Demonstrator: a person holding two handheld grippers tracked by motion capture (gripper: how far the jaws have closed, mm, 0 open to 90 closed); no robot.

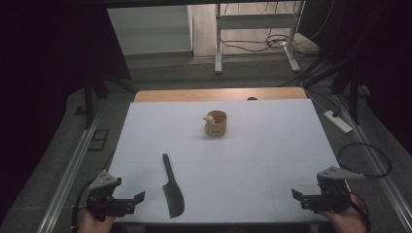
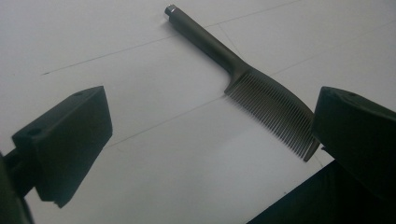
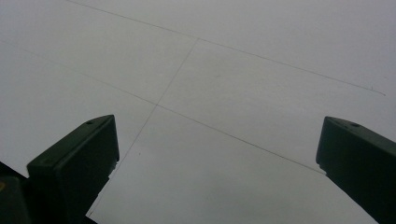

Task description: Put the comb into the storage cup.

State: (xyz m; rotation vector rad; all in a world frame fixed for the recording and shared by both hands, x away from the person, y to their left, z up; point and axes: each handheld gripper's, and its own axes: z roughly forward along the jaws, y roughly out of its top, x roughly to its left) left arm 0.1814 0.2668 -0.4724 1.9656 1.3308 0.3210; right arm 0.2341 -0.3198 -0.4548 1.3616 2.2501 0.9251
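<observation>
- The desk [image 1: 272, 160] carries a white sheet crossed by thin pencil-like lines; a strip of bare wood shows along its far edge, at upper centre of the high view.
- The comb [image 1: 172, 187] lies flat on the sheet at lower left of centre in the high view, handle pointing up the frame and toothed part toward the bottom edge.
- In the left gripper view the comb [image 2: 252, 79] runs from upper centre to right, its teeth ending just beside the right-hand finger.
- The left gripper [image 1: 130, 200] sits at the lower left corner of the high view, near the comb but apart from it; its fingers [image 2: 70, 140] stand wide apart, holding nothing.
- The right gripper [image 1: 302, 196] sits at the lower right corner, well apart from the comb; its fingers [image 3: 77, 168] are also spread wide over bare sheet.
- A small wooden cup [image 1: 216, 124] stands upright at upper centre of the sheet, with something pale at its left rim.
- Around the desk the room is dim: grey floor, dark drapes at both sides, a metal frame [image 1: 218, 43] and loose cables at the top, a power strip [image 1: 338, 121] at right.
</observation>
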